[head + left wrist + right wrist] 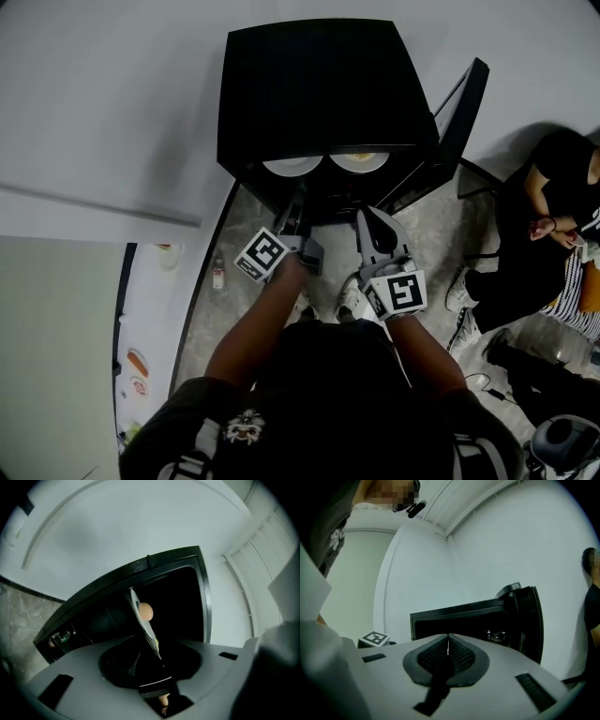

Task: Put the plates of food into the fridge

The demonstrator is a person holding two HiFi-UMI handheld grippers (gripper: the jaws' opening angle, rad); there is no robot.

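A black mini fridge (309, 84) stands on the floor with its door (459, 122) swung open to the right. Two white plates sit side by side inside, the left plate (292, 166) and the right plate (359, 161). My left gripper (298, 211) reaches into the opening at the left plate. In the left gripper view that plate (140, 616) shows edge-on with a round tan piece of food (146, 611) on it; its rim lies between the parted jaws of the left gripper (152, 660), which is open. My right gripper (448, 651) hangs shut and empty in front of the fridge (459, 616).
A person in dark clothes sits on the floor at the right (553, 234), close to the open door. A white counter (141, 309) with small items runs along the left, and a small bottle (218, 275) stands on the floor beside it. A black stool (562, 441) is at bottom right.
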